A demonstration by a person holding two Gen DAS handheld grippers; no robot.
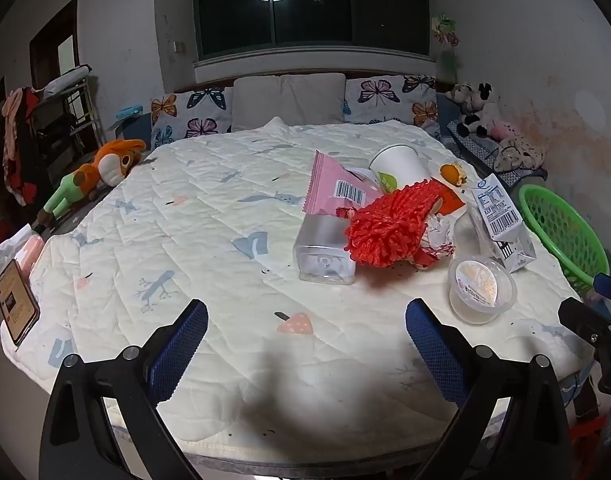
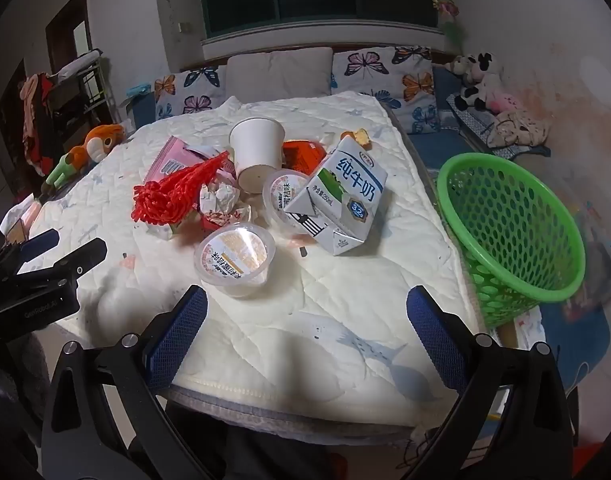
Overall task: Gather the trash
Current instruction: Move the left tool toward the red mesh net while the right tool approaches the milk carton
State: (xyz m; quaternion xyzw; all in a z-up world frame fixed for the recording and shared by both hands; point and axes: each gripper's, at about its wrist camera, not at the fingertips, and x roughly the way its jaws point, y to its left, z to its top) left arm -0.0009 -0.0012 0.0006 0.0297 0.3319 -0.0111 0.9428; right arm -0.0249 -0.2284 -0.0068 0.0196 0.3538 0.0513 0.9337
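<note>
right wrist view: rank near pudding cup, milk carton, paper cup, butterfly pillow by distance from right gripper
1. Near pudding cup, just ahead-left of the right gripper.
2. Milk carton, ahead, slightly right.
3. Paper cup, behind the pile, tipped.
4. Butterfly pillow, beyond the table.

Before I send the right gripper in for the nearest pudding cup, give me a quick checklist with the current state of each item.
1. Right gripper open, nothing held: ok.
2. Left gripper open, nothing held: ok.
3. Nearest pudding cup free of the pile, lying apart from the milk carton: ok.
4. Path from right gripper to the cup over bare quilt: ok.
5. Green basket in view off the right edge of the bed, opening tilted toward the camera: ok.
6. Basket empty enough to take trash: ok, nothing shows inside.
</note>
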